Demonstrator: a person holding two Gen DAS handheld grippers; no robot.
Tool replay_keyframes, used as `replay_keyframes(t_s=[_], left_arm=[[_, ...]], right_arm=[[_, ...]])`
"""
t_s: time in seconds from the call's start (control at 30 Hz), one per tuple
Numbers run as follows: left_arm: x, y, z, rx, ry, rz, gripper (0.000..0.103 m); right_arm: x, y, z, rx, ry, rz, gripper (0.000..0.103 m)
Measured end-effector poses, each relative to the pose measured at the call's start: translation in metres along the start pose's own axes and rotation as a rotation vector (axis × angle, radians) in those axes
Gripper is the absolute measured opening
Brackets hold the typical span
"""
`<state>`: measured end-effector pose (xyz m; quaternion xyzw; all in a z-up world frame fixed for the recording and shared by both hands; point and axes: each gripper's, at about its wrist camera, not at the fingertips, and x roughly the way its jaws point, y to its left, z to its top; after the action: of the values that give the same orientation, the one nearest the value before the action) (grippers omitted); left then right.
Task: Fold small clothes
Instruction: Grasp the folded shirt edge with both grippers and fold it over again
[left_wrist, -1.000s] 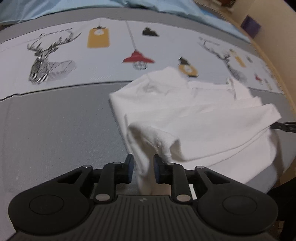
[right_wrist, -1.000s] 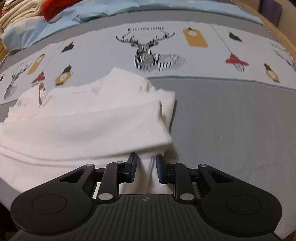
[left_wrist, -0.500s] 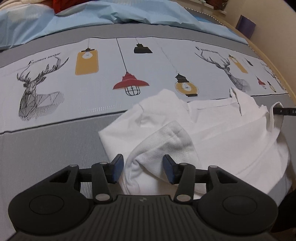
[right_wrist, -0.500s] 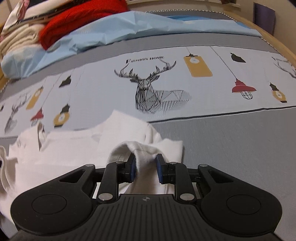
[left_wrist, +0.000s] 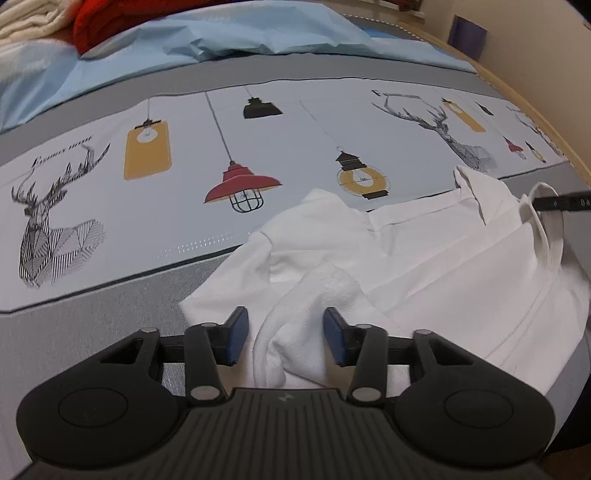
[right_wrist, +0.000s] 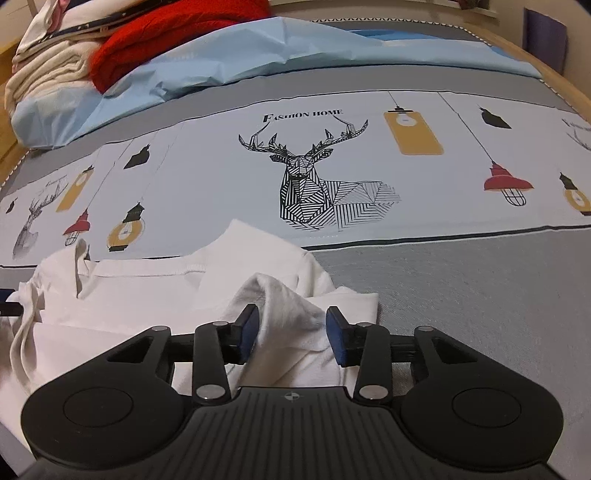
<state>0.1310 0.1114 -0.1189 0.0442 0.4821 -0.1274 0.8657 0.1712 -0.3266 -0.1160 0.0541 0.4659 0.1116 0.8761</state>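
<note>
A small white garment (left_wrist: 424, 266) lies folded over itself on the printed bedspread (left_wrist: 110, 229). My left gripper (left_wrist: 284, 334) is open, its blue pads apart around a raised bunch of the garment's left corner. My right gripper (right_wrist: 291, 334) is open too, its pads standing either side of a raised fold at the garment's (right_wrist: 140, 295) right corner. The tip of the right gripper shows at the far right of the left wrist view (left_wrist: 561, 202), by the neckline.
The bedspread (right_wrist: 461, 280) has grey bands and deer and lamp prints. A light blue sheet (right_wrist: 258, 55), a red knit (right_wrist: 166, 40) and cream folded clothes (right_wrist: 48, 81) lie at the far end. The bed's wooden edge (left_wrist: 535, 107) runs along the right.
Both grippers carried the garment's near corners forward over it, then let go. The left jaws opened first, the right jaws in the last half second. The cloth now stands bunched between the pads.
</note>
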Motion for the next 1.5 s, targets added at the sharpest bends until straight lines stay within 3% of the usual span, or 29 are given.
replay_keyframes(t_s=[0.1,0.13,0.17,0.27,0.33,0.37,0.43,0.47,0.5,0.6,0.67,0.8,0.93,1.0,1.13,1.17,1.23,1.27,1.3,1.4,1.5], left_arm=[[-0.002,0.0,-0.002,0.039,-0.011,-0.014,0.016],[-0.004,0.0,-0.001,0.045,-0.02,-0.015,0.014],[-0.007,0.002,-0.001,0.04,-0.034,-0.02,0.013],[-0.021,0.02,0.006,-0.054,-0.113,-0.023,0.011],[-0.028,0.042,0.009,-0.193,-0.155,-0.018,0.011],[-0.028,0.054,0.009,-0.273,-0.16,0.013,0.011],[-0.024,0.064,0.008,-0.344,-0.138,0.021,0.011],[-0.022,0.064,0.008,-0.351,-0.123,0.012,0.013],[-0.021,0.062,0.008,-0.348,-0.111,0.012,0.014],[-0.021,0.06,0.009,-0.333,-0.106,0.037,0.014],[-0.018,0.064,0.008,-0.374,-0.085,0.014,0.014],[-0.008,0.067,0.005,-0.402,-0.038,-0.025,0.018],[0.0,0.062,0.003,-0.381,0.002,-0.016,0.022],[0.005,0.06,0.001,-0.376,0.032,-0.012,0.023],[0.012,0.057,-0.002,-0.364,0.051,-0.016,0.022],[0.013,0.056,-0.002,-0.356,0.054,-0.015,0.022],[0.015,0.053,-0.002,-0.331,0.058,-0.013,0.015],[0.013,0.051,-0.001,-0.308,0.044,-0.005,0.006],[0.009,0.049,0.0,-0.286,0.014,0.008,0.005],[-0.005,0.049,0.004,-0.294,-0.074,0.026,0.005],[-0.007,0.046,0.005,-0.286,-0.06,0.039,0.006]], right_arm=[[0.001,0.001,0.003,0.006,-0.004,-0.002,0.04],[0.002,0.002,0.003,0.003,0.002,-0.005,0.032],[0.003,0.003,0.004,-0.002,0.001,-0.014,0.009],[-0.004,-0.002,0.013,0.057,-0.061,-0.029,0.006],[-0.013,-0.016,0.02,0.206,-0.143,-0.017,0.006],[-0.016,-0.025,0.021,0.285,-0.171,-0.018,0.008],[-0.016,-0.042,0.02,0.424,-0.191,-0.053,0.02],[-0.015,-0.048,0.019,0.475,-0.191,-0.047,0.04],[-0.014,-0.052,0.019,0.501,-0.187,-0.024,0.048],[-0.015,-0.046,0.019,0.434,-0.182,-0.031,0.048],[-0.013,-0.044,0.018,0.4,-0.163,-0.044,0.048],[-0.016,-0.056,0.016,0.462,-0.173,-0.054,0.05],[-0.023,-0.063,0.015,0.52,-0.22,-0.047,0.055],[-0.017,-0.059,0.015,0.484,-0.184,-0.037,0.055],[0.004,-0.042,0.012,0.383,-0.032,0.009,0.054],[0.009,-0.036,0.01,0.346,0.005,0.006,0.053],[0.016,-0.023,0.008,0.265,0.048,-0.01,0.035],[0.016,-0.019,0.008,0.235,0.051,-0.014,0.008],[0.015,-0.015,0.009,0.211,0.042,-0.017,0.004],[0.001,-0.019,0.011,0.26,-0.059,-0.036,0.003],[-0.001,-0.023,0.011,0.294,-0.078,-0.058,0.005]])
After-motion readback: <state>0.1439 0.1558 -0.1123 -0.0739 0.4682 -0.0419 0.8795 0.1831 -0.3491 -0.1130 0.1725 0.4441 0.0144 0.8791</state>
